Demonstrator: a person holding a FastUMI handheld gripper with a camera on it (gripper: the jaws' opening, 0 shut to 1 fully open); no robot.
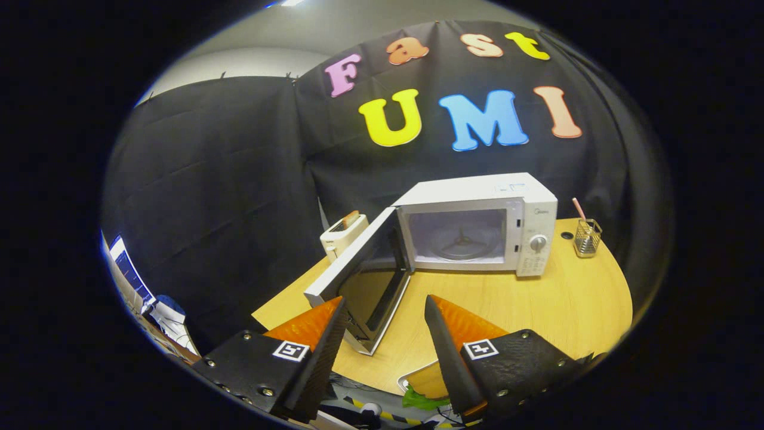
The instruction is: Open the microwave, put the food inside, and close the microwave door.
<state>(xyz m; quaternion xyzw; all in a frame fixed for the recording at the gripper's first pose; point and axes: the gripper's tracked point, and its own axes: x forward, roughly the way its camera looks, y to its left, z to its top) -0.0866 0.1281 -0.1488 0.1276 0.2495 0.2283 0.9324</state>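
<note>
A white microwave (pixel 477 224) stands at the back of the wooden table (pixel 537 304). Its door (pixel 358 280) is swung wide open to the left, reaching toward my left finger. The bare cavity (pixel 461 237) shows a turntable ring inside. My gripper (pixel 385 307) is open, held above the table's near edge with nothing between its fingers. Low between the fingers, at the table's near edge, a white plate (pixel 421 379) with yellowish food and something green (pixel 425 399) peeks out, mostly hidden by my right finger.
A white toaster (pixel 341 235) with a slice in it stands left of the microwave, behind the open door. A wire-mesh holder (pixel 587 237) with a pink straw sits at the table's back right. Off the table's left edge lie desks and clutter.
</note>
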